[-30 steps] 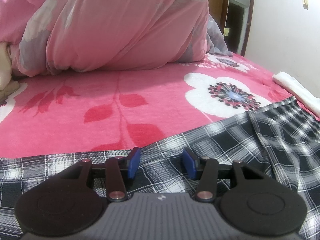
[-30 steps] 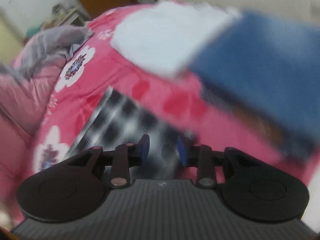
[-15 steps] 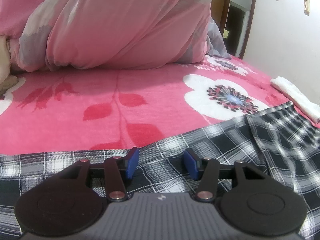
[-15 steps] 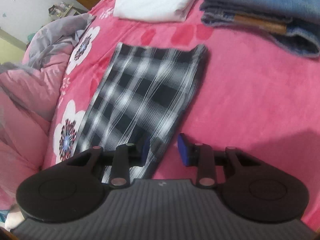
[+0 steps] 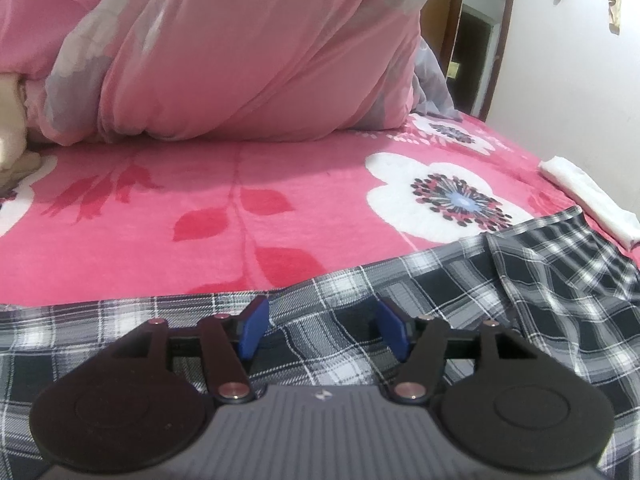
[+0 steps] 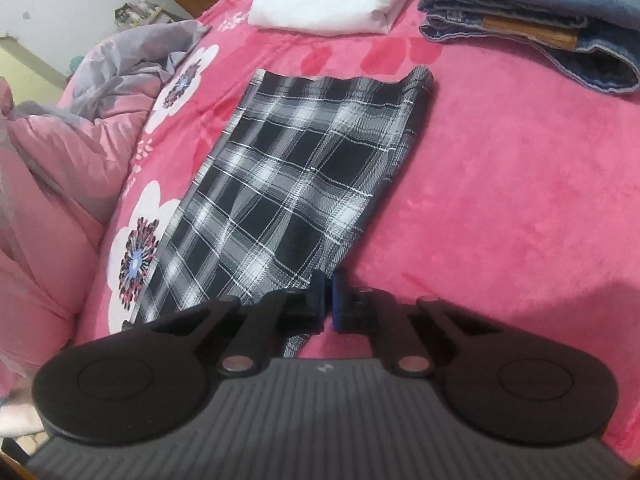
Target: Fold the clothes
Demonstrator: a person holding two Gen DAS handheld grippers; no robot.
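A black-and-white plaid garment (image 6: 288, 184) lies flat on the pink floral bedspread (image 6: 500, 200), stretched away from me in the right wrist view. My right gripper (image 6: 328, 300) is shut at the garment's near right edge; the cloth seems pinched between the blue pads, though the grip itself is partly hidden. In the left wrist view the same plaid garment (image 5: 460, 300) spreads under and ahead of my left gripper (image 5: 322, 330), which is open just above the cloth with nothing between its pads.
A folded white garment (image 6: 328, 0) and folded blue jeans (image 6: 532, 20) lie at the far end of the bed. A bunched pink quilt (image 5: 240, 52) fills the back in the left view. A white folded cloth (image 5: 588, 196) lies near the wall.
My right gripper swung down to the plaid garment's right edge and its pads closed from open to shut. The left gripper stayed open and barely moved.
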